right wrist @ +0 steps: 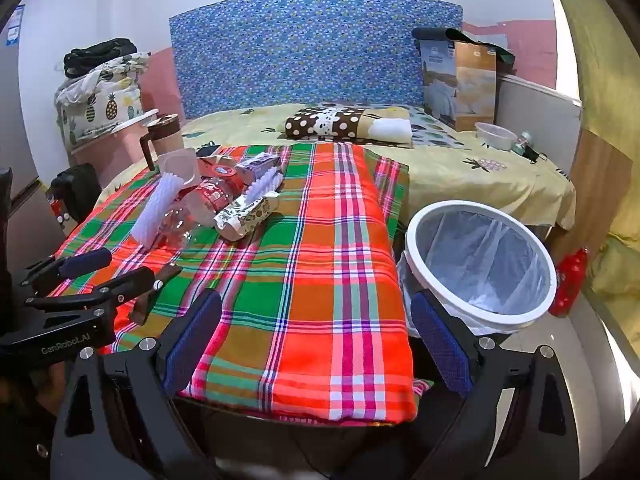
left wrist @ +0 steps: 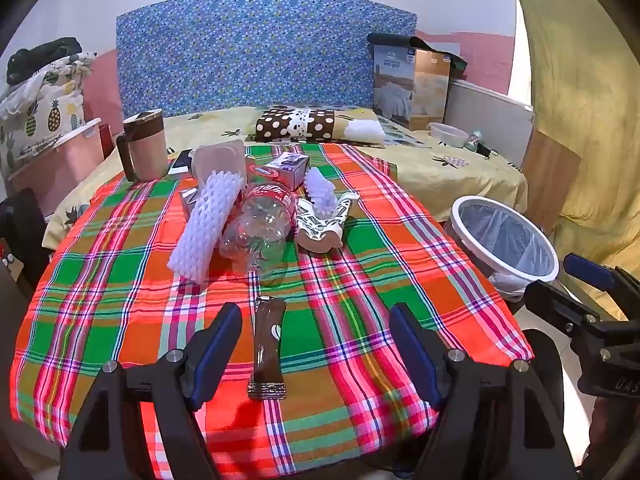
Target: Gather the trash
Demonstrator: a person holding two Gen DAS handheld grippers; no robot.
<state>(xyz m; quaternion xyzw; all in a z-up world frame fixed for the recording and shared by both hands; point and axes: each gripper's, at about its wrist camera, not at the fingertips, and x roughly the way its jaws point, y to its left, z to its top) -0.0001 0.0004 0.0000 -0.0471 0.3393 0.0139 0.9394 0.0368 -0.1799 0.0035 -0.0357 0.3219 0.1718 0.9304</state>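
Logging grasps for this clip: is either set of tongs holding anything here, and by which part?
Nothing is held. The left tongs stand open around the brown sachet without touching it; the right tongs are open and empty.

Plaid-clothed table [left wrist: 360, 360] with brown wrapper [left wrist: 268, 344], crushed bottle [left wrist: 260, 232], foam netting [left wrist: 208, 224].

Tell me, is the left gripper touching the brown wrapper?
Apart. The left wrist view shows plaid cloth between the brown wrapper and both fingers of the open left gripper.

2 foam nets [left wrist: 204, 226], 1 bottle [left wrist: 260, 228], 1 bin [left wrist: 504, 236], 1 sachet [left wrist: 267, 348].
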